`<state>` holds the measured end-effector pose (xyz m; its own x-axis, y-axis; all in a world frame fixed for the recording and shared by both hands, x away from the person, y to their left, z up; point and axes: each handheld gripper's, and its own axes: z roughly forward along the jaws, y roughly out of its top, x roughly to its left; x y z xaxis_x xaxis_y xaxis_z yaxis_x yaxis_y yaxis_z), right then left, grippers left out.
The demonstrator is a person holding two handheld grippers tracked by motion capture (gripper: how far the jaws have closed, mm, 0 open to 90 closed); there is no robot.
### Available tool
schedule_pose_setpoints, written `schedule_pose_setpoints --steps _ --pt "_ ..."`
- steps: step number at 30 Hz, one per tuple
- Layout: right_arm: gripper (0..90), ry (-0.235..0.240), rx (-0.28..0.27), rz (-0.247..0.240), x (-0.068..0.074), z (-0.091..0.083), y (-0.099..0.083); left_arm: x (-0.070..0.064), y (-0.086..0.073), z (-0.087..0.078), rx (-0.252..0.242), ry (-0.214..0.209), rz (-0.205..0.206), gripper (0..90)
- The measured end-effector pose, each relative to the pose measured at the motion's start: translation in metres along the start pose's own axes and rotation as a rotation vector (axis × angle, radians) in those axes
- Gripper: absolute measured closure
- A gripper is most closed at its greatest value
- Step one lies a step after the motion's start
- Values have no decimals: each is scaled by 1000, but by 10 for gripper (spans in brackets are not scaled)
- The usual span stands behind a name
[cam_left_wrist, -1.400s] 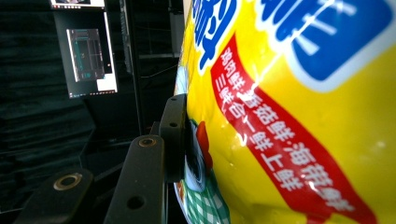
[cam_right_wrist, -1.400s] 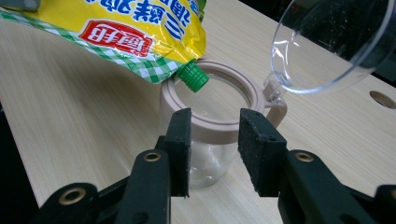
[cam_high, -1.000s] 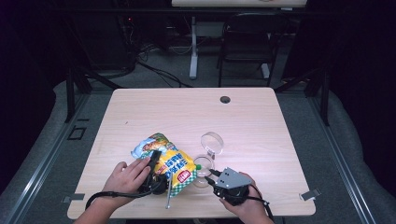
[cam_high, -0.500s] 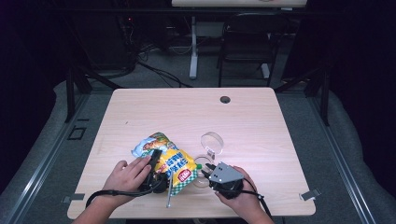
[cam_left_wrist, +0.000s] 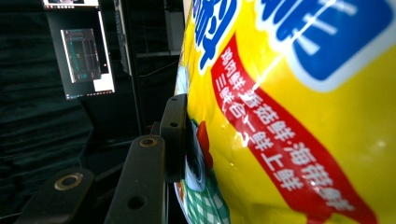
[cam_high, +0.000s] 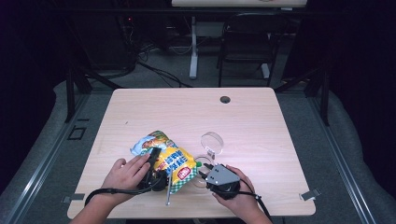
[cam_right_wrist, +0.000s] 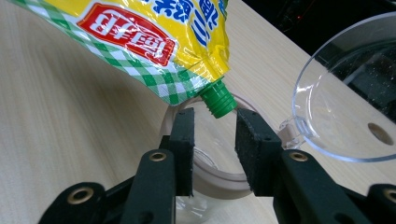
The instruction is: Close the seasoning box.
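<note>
The pouch (cam_high: 170,161) is a glossy yellow refill bag with a green-and-white checked lower band, blue lettering, a red banner of white Chinese characters and a red oval logo whose characters cannot be made out; a green threaded spout (cam_right_wrist: 217,100) juts from one corner. It lies near the front edge of the table (cam_high: 261,126), left of centre. The left gripper (cam_high: 156,172) is clenched on the pouch's side. The right gripper (cam_right_wrist: 214,135) stands parted, jaws either side of the spout, above a clear jar (cam_right_wrist: 219,179), beside a hinged clear lid (cam_right_wrist: 345,102).
</note>
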<state>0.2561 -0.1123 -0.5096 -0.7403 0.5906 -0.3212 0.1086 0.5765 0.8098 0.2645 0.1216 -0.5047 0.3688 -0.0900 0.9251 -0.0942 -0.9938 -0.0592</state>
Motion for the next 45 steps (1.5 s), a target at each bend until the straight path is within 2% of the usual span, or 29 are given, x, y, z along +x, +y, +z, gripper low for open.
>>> schedule_pose_setpoints --steps 8,9,13,15,21,24,25,27,29,34,39,45 --pt "646 -40 0 -59 3 4 2 6 1 -3 -8 1 -6 665" --pt "644 -47 0 -67 3 5 2 7 2 -3 -2 -4 6 665" --pt "645 -64 -1 -95 4 6 3 7 2 -2 -4 -9 1 665" --pt "652 -75 -5 -111 4 7 4 7 3 -2 -3 -12 11 664" --pt "676 -110 22 -227 9 11 6 8 5 -2 9 -39 16 665" --pt "676 -128 22 -272 13 13 6 7 5 -1 -1 -30 13 665" --pt "676 -139 26 -292 14 14 6 9 5 -1 -7 -8 30 665" --pt "676 -163 31 -339 16 14 5 8 5 -1 -3 -24 19 665" --pt "676 -185 32 -376 19 15 5 9 5 -1 -7 -19 20 665" --pt "678 -206 34 -440 25 18 7 10 6 -1 -5 -20 29 665" --pt "700 -225 49 -474 28 19 8 9 5 -1 2 -27 36 665" --pt "705 -219 43 -457 29 20 8 9 5 -2 8 -22 52 665"
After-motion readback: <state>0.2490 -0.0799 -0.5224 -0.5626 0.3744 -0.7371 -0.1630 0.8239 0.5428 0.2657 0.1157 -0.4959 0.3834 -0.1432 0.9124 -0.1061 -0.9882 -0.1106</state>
